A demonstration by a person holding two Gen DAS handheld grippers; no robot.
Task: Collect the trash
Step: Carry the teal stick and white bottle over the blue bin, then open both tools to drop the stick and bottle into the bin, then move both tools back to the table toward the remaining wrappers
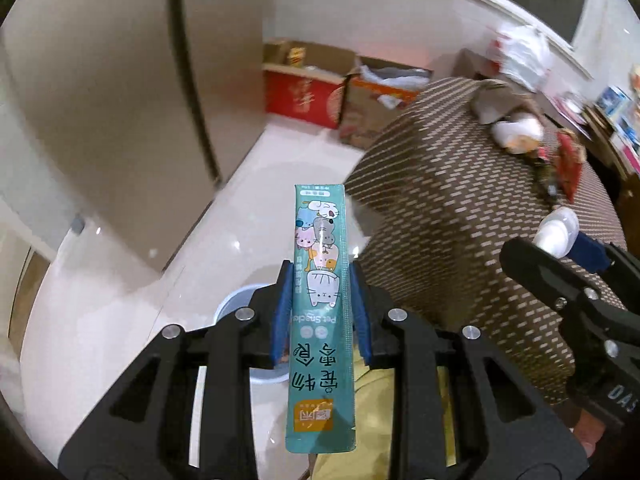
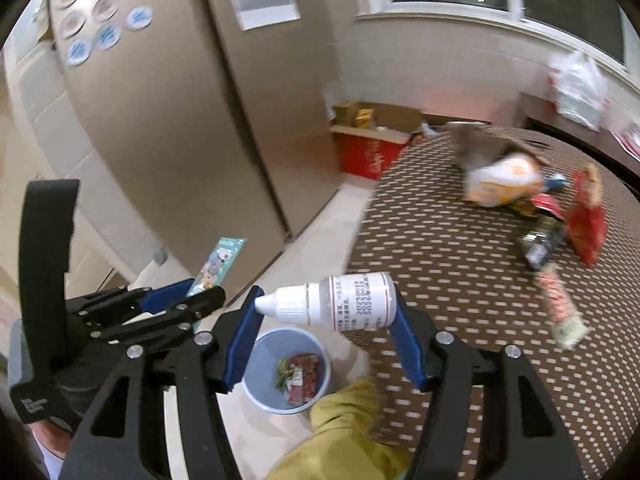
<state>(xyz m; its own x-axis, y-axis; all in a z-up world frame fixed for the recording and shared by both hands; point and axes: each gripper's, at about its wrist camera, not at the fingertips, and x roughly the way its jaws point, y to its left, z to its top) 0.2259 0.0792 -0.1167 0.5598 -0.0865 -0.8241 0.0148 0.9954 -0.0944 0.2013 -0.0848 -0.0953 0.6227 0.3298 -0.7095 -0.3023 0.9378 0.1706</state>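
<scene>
My left gripper (image 1: 319, 300) is shut on a teal pet-snack sachet (image 1: 320, 292) with cartoon cats, held upright above the floor; it also shows in the right wrist view (image 2: 216, 266). My right gripper (image 2: 326, 300) is shut on a small white dropper bottle (image 2: 340, 300), held sideways above a pale blue bin (image 2: 256, 364). The bin stands on the floor and holds several wrappers (image 2: 300, 376). Its rim shows behind my left fingers (image 1: 230, 300). More trash lies on the brown patterned table (image 2: 460, 240): a white-orange bag (image 2: 504, 182), a red packet (image 2: 586, 220), a long wrapper (image 2: 560, 306).
Open cardboard boxes (image 1: 320, 92) stand on the floor by the wall. A tall beige cabinet (image 2: 168, 120) is to the left. The person's yellow-clad knee (image 2: 352, 420) is beside the bin. A white plastic bag (image 2: 576, 84) sits on a dark shelf behind the table.
</scene>
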